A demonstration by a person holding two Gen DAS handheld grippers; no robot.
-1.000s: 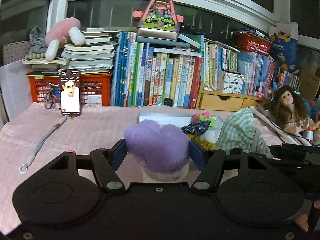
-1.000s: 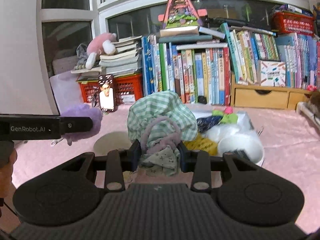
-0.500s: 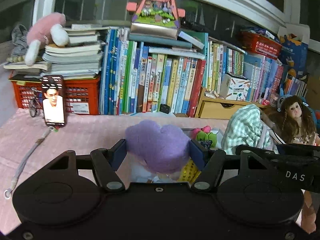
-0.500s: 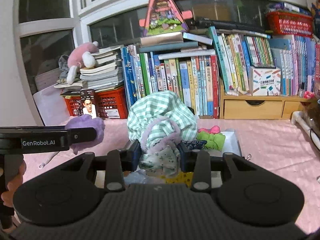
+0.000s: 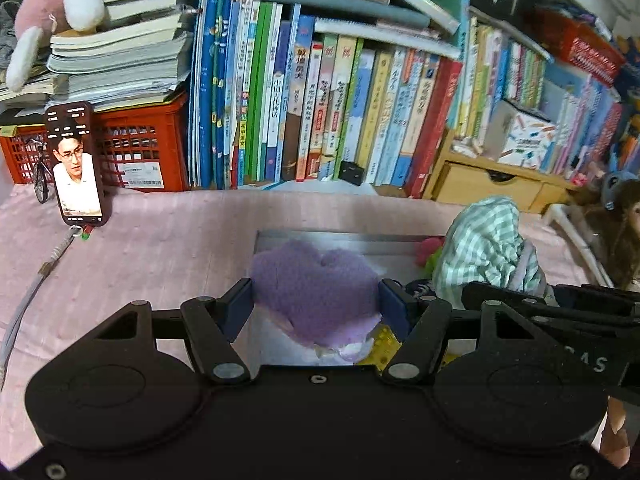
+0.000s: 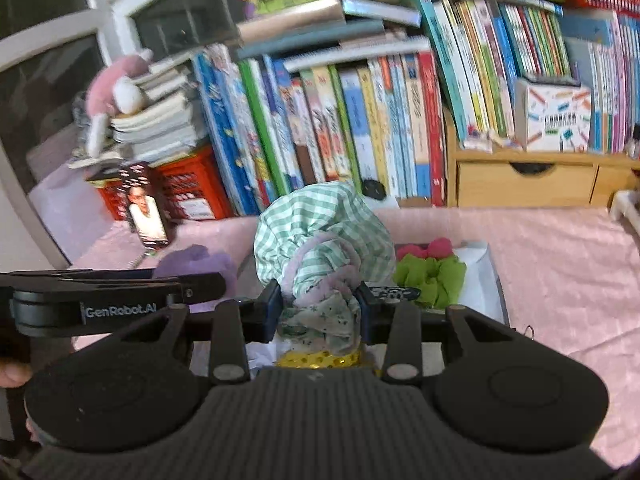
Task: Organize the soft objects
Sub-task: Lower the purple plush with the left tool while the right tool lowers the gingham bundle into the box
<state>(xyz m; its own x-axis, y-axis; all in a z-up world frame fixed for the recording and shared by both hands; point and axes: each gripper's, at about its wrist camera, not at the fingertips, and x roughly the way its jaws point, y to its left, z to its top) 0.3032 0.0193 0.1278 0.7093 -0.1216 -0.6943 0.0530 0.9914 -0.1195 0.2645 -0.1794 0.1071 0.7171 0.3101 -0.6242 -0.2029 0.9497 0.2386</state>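
My left gripper [image 5: 316, 304] is shut on a fluffy purple plush [image 5: 316, 284], held over a shallow white box [image 5: 340, 238] on the pink cloth. My right gripper [image 6: 318, 310] is shut on a bunched green-checked cloth with a purple trim [image 6: 320, 236], held over the same white box [image 6: 486, 268]. In the box lie a green and pink scrunchie [image 6: 428, 268], a dark patterned piece [image 6: 394, 292] and something yellow [image 6: 316, 358]. In the right wrist view the left gripper's body [image 6: 112, 296] and the purple plush [image 6: 196, 260] show at the left; in the left wrist view the checked cloth [image 5: 484, 248] shows at the right.
A long row of upright books [image 5: 320, 112] lines the back, with a red crate [image 5: 136, 148] under stacked books and a pink plush [image 5: 52, 8] on top. A phone [image 5: 76, 168] leans at the crate. A wooden drawer unit [image 6: 524, 180] stands right, a doll [image 5: 624, 232] far right.
Both grippers have carried their loads across the table to above the white box and tipped downward. The books and crate loom closer; the grips are unchanged.
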